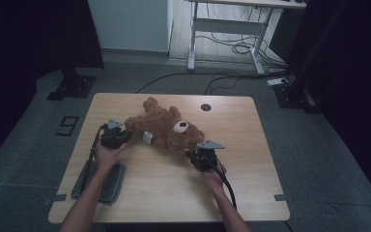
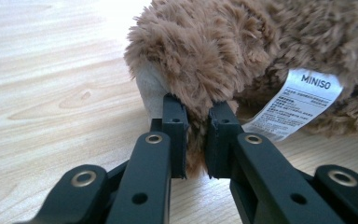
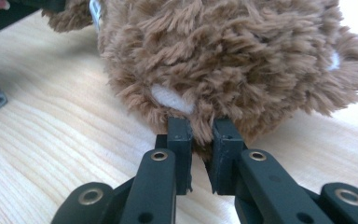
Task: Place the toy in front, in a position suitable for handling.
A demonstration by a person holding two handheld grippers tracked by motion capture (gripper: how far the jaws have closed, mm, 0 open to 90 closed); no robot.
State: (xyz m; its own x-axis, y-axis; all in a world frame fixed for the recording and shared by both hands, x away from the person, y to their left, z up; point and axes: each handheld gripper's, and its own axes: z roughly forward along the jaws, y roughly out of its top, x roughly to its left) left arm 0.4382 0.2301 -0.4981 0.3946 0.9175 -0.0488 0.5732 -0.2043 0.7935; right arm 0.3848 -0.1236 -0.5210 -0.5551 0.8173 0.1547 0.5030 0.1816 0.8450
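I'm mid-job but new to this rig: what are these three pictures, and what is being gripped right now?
There is no robot arm: a person holds a two-jaw gripper in each hand at a wooden table. The high view looks down from above; the two gripper views look along each gripper's own black jaws. A brown teddy bear lies on the table, with a grey folded cloth near the left forearm. The left gripper is pinched on fur of one limb, beside a white MINISO tag. The right gripper pinches fur at the bear's other end, near its head.
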